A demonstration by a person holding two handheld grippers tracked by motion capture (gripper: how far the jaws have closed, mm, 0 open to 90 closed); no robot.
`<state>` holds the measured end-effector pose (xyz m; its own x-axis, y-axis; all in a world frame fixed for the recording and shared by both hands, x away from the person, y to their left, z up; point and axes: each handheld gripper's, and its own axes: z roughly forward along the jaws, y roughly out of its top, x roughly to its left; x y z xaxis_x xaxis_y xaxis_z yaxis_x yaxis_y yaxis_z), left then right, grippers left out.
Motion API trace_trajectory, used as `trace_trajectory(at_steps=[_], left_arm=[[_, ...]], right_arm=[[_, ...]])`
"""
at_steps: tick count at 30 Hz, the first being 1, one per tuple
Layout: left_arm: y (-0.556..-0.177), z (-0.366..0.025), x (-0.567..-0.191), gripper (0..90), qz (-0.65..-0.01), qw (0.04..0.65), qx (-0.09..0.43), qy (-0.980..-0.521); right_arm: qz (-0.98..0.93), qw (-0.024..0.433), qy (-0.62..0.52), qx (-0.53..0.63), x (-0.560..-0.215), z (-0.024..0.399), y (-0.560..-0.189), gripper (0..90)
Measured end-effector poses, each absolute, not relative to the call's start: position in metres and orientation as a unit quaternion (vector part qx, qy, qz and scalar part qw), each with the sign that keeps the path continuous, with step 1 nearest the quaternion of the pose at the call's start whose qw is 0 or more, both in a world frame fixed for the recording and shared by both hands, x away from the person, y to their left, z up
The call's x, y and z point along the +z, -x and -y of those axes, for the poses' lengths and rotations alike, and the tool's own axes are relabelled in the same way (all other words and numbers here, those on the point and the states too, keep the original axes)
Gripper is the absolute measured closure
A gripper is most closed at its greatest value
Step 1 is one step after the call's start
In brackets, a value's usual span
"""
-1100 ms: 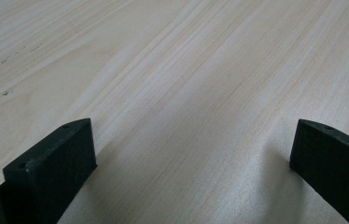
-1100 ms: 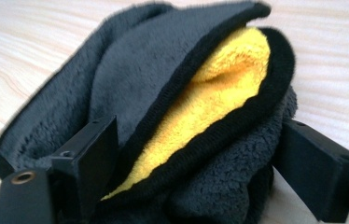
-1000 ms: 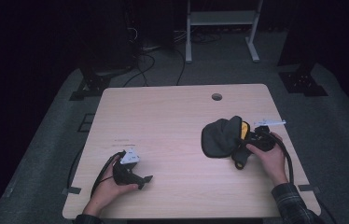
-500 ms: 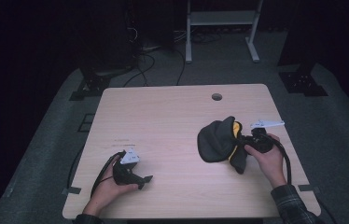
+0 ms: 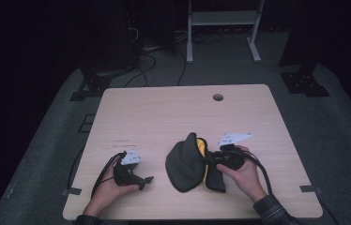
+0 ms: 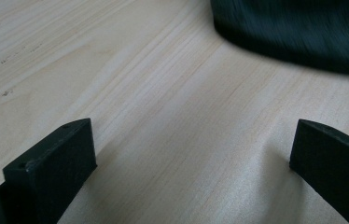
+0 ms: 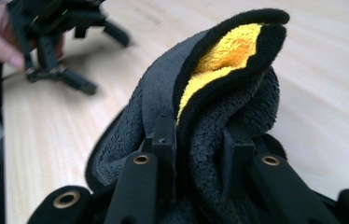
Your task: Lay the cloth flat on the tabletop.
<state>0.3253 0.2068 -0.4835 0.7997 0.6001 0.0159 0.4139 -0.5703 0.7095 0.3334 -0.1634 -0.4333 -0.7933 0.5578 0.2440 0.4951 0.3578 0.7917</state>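
The right tool [image 5: 209,160] is clamped on a dark grey cloth [image 5: 186,162], its two black jaws pressed against a bunched fold of the fabric from either side. Those jaws have just been closing, and the cloth sits squarely between them. In the right gripper view the cloth [image 7: 219,93] rises in front of the jaws as a thick fleecy hump, and a bright yellow lining shows where the upper edge curls over. The person's right hand [image 5: 241,172] wraps around the body of that tool, a plaid sleeve showing at the wrist.

The cloth lies on the pale wooden counter [image 5: 164,112], in the near half and a little right of the middle, bunched up and partly lifted where it is gripped, with the rest of it resting on the wood.

The left tool [image 5: 146,180] sits low on the near left part of the counter, held by the left hand [image 5: 108,187], with a black cable looping off behind it. Its jaws stand wide apart with bare wood between them, as the left gripper view makes plain; the blurred dark edge of the cloth [image 6: 298,32] shows beyond them, near but apart from them.

A small round hole [image 5: 218,97] is cut in the counter near its far edge.
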Motion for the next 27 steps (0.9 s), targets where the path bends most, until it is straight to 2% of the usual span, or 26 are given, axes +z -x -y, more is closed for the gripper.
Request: trace_trajectory(at_steps=[4, 5, 9, 15, 18, 27], left_arm=[[-0.325, -0.207, -0.484, 0.0, -0.289, 0.363, 0.129, -0.876], [-0.325, -0.207, -0.484, 0.0, -0.289, 0.364, 0.129, -0.876], [-0.326, -0.207, -0.483, 0.0, -0.287, 0.362, 0.129, -0.877], [-0.325, -0.207, -0.483, 0.0, -0.289, 0.362, 0.129, -0.877], [-0.325, -0.207, -0.483, 0.0, -0.289, 0.362, 0.129, -0.877], [-0.325, -0.207, -0.484, 0.0, -0.290, 0.364, 0.129, -0.876]], right_arm=[[-0.841, 0.027, -0.300, 0.450, -0.447, 0.140, -0.329, 66.8], [-0.847, 0.043, -0.296, 0.439, -0.452, 0.133, -0.328, 55.9], [-0.836, 0.062, -0.303, 0.454, -0.444, 0.140, -0.327, 48.8], [-0.820, 0.071, -0.309, 0.477, -0.431, 0.164, -0.317, 48.3], [-0.818, 0.058, -0.310, 0.481, -0.430, 0.177, -0.304, 52.4], [-0.835, 0.020, -0.298, 0.463, -0.446, 0.173, -0.274, 54.4]])
